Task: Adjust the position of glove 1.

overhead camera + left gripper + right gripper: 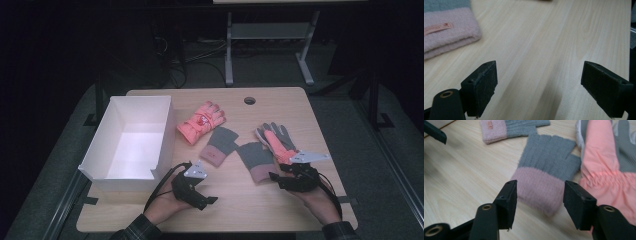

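The right gripper (295, 176) has its jaws partly apart, with the pink cuff of a grey knit glove (544, 170) between the pads; whether they press the wool cannot be told. Just beside that glove lies a pink and grey ski glove (604, 165), touching the jaws' right side. The left gripper (192, 187) rests with jaws wide apart over bare wood, near a second knit glove (220, 145). A second pink ski glove (201, 121) lies farther back. A white open box (132, 142) stands at the table's left edge. The wooden table (260, 210) stands on grey carpet in a dark room; a desk frame (270, 45) stands behind.
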`<state>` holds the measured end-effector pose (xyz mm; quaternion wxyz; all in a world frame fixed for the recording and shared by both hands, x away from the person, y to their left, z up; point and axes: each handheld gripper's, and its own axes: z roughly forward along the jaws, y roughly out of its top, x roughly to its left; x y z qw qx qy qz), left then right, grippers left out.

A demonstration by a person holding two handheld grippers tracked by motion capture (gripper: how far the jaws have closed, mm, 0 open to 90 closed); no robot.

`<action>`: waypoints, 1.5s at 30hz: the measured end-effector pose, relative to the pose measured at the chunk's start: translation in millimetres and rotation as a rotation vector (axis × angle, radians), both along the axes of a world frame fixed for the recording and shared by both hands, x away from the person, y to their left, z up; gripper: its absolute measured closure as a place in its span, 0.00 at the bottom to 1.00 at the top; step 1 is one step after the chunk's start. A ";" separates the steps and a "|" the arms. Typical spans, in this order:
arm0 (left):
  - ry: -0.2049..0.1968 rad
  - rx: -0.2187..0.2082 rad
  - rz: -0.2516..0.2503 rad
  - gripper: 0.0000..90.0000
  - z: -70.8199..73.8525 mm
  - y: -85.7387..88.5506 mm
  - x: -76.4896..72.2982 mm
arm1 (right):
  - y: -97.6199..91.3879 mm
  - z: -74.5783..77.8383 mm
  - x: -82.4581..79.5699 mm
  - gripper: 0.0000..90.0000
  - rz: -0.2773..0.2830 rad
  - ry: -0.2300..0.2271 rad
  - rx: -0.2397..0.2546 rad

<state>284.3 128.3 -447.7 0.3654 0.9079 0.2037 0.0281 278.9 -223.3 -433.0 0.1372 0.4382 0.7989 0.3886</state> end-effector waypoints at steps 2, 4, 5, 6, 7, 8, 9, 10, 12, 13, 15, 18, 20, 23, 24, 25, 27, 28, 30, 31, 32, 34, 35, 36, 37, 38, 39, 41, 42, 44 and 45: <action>-0.007 0.008 0.003 0.15 -0.3 0.3 0.0 | 6.0 1.5 5.8 0.54 0.011 0.013 -0.007; -0.020 0.003 0.021 0.15 -0.1 0.0 -1.4 | 10.3 2.1 10.5 0.58 0.019 0.012 -0.009; -0.025 0.006 0.026 0.15 0.3 0.2 -1.9 | 13.1 2.8 14.0 0.60 0.016 0.014 -0.009; -0.027 0.006 0.029 0.15 0.3 0.4 -2.1 | 15.2 3.3 16.8 0.61 0.014 0.021 -0.006; -0.036 0.015 0.026 0.15 0.6 1.3 -2.4 | 16.9 3.5 19.4 0.61 0.016 0.020 -0.003; -0.030 0.009 0.027 0.15 0.5 1.7 -3.4 | 19.8 3.8 23.3 0.62 0.011 0.021 -0.009; -0.021 0.009 0.019 0.15 1.0 1.9 -3.7 | 22.1 3.5 26.8 0.64 0.011 0.023 -0.010; -0.018 0.010 0.019 0.15 1.0 1.2 -4.2 | 23.4 3.0 29.5 0.64 0.008 0.026 -0.011; -0.030 0.013 0.030 0.15 0.4 0.0 -4.6 | 27.5 0.8 37.3 0.66 0.006 0.039 -0.019; -0.031 0.010 0.034 0.15 0.0 -0.9 -5.2 | 28.5 -0.6 40.4 0.66 0.011 0.038 -0.019; -0.036 0.009 0.041 0.15 -0.4 -2.0 -6.0 | 32.1 -4.0 49.5 0.68 0.012 0.068 -0.016; -0.039 0.014 0.030 0.15 0.0 -2.7 -5.7 | 35.8 -7.3 58.2 0.69 0.007 0.082 -0.019; -0.030 0.009 0.036 0.15 0.1 -2.8 -4.6 | 37.7 -9.6 63.3 0.70 0.004 0.084 -0.029; -0.023 0.001 0.043 0.15 -1.4 -2.1 -3.6 | 41.5 -12.7 67.3 0.70 0.002 0.105 -0.042; -0.019 0.000 0.041 0.15 -1.8 -1.8 -2.9 | 43.3 -14.0 67.9 0.70 0.001 0.112 -0.045; -0.019 -0.002 0.040 0.15 -2.5 -1.6 -2.3 | 44.7 -15.7 68.5 0.70 0.004 0.111 -0.058; -0.024 0.009 0.028 0.15 -3.1 -0.4 -1.0 | 47.2 -19.3 68.7 0.72 0.002 0.120 -0.075; -0.026 0.012 0.031 0.16 -3.7 0.0 -1.1 | 47.4 -22.0 69.5 0.76 -0.001 0.128 -0.082; -0.021 0.005 0.031 0.16 -3.9 0.3 -0.8 | 47.7 -22.9 69.5 0.77 -0.003 0.127 -0.088; -0.018 0.002 0.031 0.16 -3.9 0.2 -0.2 | 48.3 -24.0 69.4 0.79 -0.001 0.125 -0.095; -0.018 -0.003 0.034 0.16 -4.0 -0.1 -0.1 | 49.8 -25.9 68.7 0.82 -0.003 0.119 -0.107; -0.016 -0.014 0.047 0.16 -3.6 -0.6 -0.1 | 50.5 -26.8 68.4 0.88 -0.009 0.114 -0.113; -0.016 -0.014 0.047 0.16 -3.6 -0.6 -0.1 | 50.5 -26.8 68.4 0.88 -0.009 0.114 -0.113; -0.016 -0.017 0.049 0.16 -3.5 -0.5 -0.2 | 50.7 -26.9 68.4 0.91 -0.013 0.114 -0.113; -0.021 -0.018 0.052 0.16 -3.3 -0.2 -0.1 | 50.9 -27.1 68.4 0.93 -0.014 0.111 -0.116; -0.024 -0.014 0.047 0.15 -2.8 0.4 0.2 | 51.3 -27.0 68.3 0.94 -0.011 0.108 -0.121; -0.026 -0.016 0.045 0.16 -2.7 0.6 0.3 | 51.3 -26.8 68.1 0.95 -0.009 0.105 -0.123; -0.034 -0.013 0.040 0.16 -2.0 1.2 0.0 | 50.7 -25.4 67.4 0.96 -0.009 0.100 -0.120; -0.036 -0.014 0.041 0.16 -1.9 1.3 -0.2 | 50.3 -24.0 66.9 0.96 -0.011 0.100 -0.112; -0.037 -0.017 0.043 0.16 -1.4 2.0 -0.4 | 48.4 -19.9 65.2 0.96 -0.007 0.092 -0.100; -0.036 -0.020 0.044 0.16 -1.4 2.1 -0.4 | 47.9 -17.6 63.2 0.96 -0.004 0.091 -0.095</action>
